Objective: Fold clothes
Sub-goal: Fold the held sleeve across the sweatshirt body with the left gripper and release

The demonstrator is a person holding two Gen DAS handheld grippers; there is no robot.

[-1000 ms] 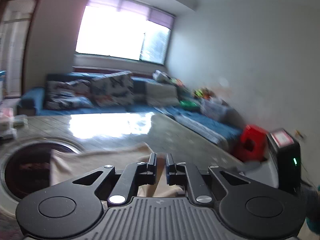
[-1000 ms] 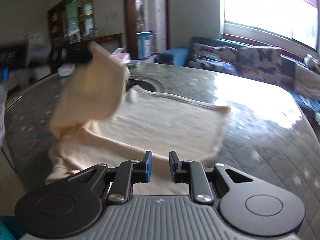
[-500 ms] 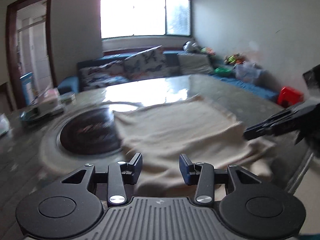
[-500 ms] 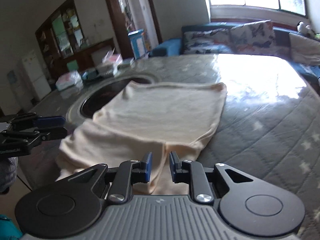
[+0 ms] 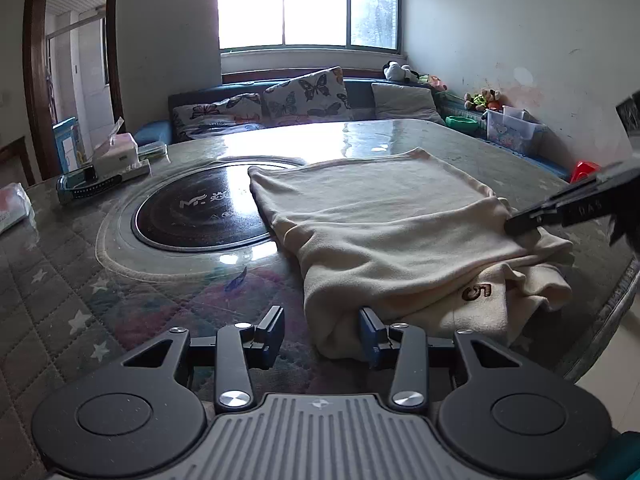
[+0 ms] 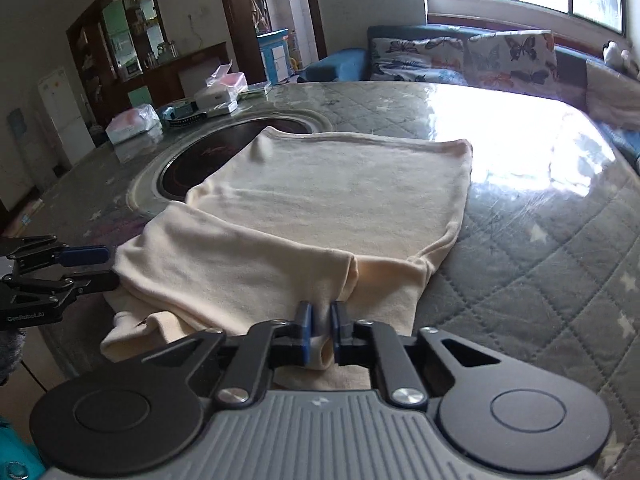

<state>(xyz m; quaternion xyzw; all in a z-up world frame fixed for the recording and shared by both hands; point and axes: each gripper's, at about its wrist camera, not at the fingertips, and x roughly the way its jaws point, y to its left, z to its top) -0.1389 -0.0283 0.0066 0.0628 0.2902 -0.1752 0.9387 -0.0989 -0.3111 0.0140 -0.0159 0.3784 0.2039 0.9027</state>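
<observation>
A cream garment [image 5: 384, 224] lies flat on the quilted table, its near part folded back over itself, with a dark "5" mark on a lower layer. It also shows in the right wrist view [image 6: 320, 208]. My left gripper [image 5: 322, 334] is open and empty, low over the table at the garment's near left corner; its right finger touches the cloth edge. My right gripper [image 6: 320, 330] is shut on a bunched fold of the garment at its near right edge. The right gripper also shows from the side in the left wrist view [image 5: 576, 208]. The left gripper also shows at the left of the right wrist view [image 6: 60, 272].
A round dark hotplate [image 5: 204, 216] is set in the table [image 5: 72, 296], partly under the garment. Boxes and packets [image 5: 116, 156] stand at the far left of the table. A sofa with butterfly cushions [image 5: 304, 96] is behind. The table edge [image 5: 616, 300] runs near right.
My left gripper has let go of the lifted cloth, opened and come down at the garment's corner. The raised flap now lies folded over. My right gripper has stayed shut on the cloth.
</observation>
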